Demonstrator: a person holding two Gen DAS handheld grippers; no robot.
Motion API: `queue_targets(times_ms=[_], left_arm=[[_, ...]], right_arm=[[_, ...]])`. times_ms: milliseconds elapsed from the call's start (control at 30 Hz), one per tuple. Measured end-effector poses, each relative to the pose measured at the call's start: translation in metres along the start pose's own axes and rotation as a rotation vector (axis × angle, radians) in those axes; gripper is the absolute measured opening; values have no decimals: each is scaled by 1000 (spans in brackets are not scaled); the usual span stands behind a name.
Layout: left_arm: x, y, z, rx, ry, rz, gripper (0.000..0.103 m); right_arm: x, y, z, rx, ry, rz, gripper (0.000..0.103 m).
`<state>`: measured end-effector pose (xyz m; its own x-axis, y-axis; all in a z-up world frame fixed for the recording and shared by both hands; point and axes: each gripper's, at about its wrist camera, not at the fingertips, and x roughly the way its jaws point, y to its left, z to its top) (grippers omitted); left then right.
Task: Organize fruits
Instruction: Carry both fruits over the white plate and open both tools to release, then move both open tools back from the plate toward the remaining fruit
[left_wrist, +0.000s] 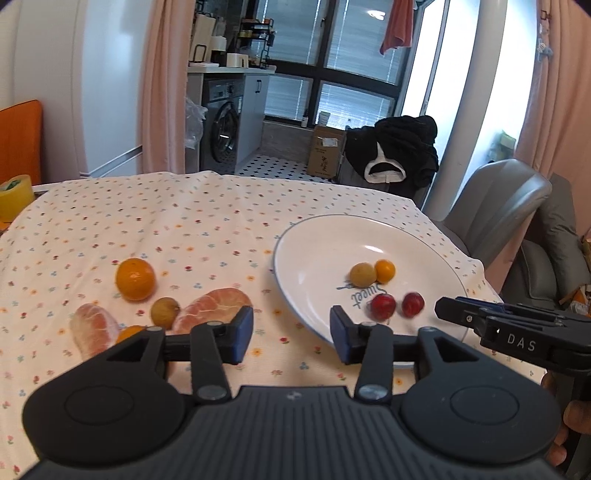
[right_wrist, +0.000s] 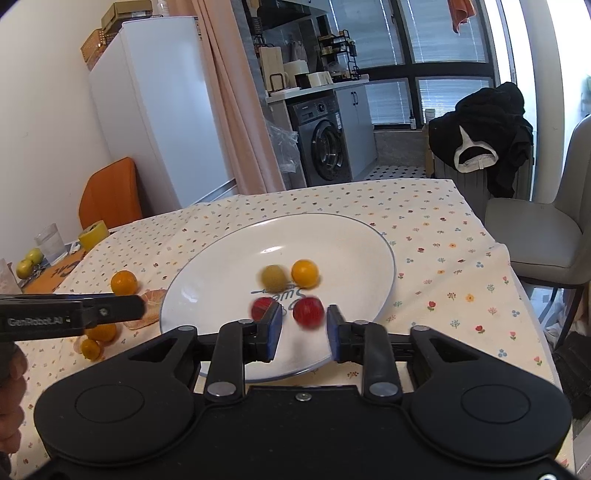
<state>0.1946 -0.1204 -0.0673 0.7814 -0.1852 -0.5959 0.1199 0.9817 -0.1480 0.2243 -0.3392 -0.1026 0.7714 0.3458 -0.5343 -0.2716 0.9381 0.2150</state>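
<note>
Hovering above the near rim of the white plate (right_wrist: 229, 251), the right gripper (right_wrist: 303, 334) has its jaws parted about one small fruit's width, with nothing gripped; a blurred red fruit (right_wrist: 308, 312) shows in the gap, lying on the plate beyond the blue pads (right_wrist: 273, 334). A second red fruit (right_wrist: 263, 308) sits just left of it, partly behind the left pad. Farther back on the plate, a yellow-green fruit (right_wrist: 274, 277) and a small orange fruit (right_wrist: 305, 273) lie side by side, touching or nearly so. The left gripper (left_wrist: 291, 334) hangs left of the plate over the flowered cloth of the desk (left_wrist: 184, 221), its jaws wide apart and empty. Left of the plate on the cloth lie a whole orange (left_wrist: 135, 278), a small brownish fruit (left_wrist: 164, 313), two peeled citrus pieces (left_wrist: 212, 308) (left_wrist: 94, 328), and another small orange fruit (left_wrist: 129, 332), mostly hidden behind the left gripper.
</note>
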Motion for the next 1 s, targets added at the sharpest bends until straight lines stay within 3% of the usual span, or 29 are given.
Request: queue_targets(times_ms=[300,467,667,800,1000], left_arm=[[-12,14,-2,-26,-18,32,58],[-25,26,-2,-54,-60,69,82],[-34,44,-5,-85,-70,120,87],[-40,54,-9,-103,-68,141,87],[-47,64,-16,-114,-67,168,88]], right_arm=[[-4,10,0,-15,0,8,36],[-9,19,0,-31,-1,19,48],[-10,34,-2,-52,-8,38,64],[-10,42,-2,-58,-8,50,80],[-10,54,-2,-68,-9,77,92]])
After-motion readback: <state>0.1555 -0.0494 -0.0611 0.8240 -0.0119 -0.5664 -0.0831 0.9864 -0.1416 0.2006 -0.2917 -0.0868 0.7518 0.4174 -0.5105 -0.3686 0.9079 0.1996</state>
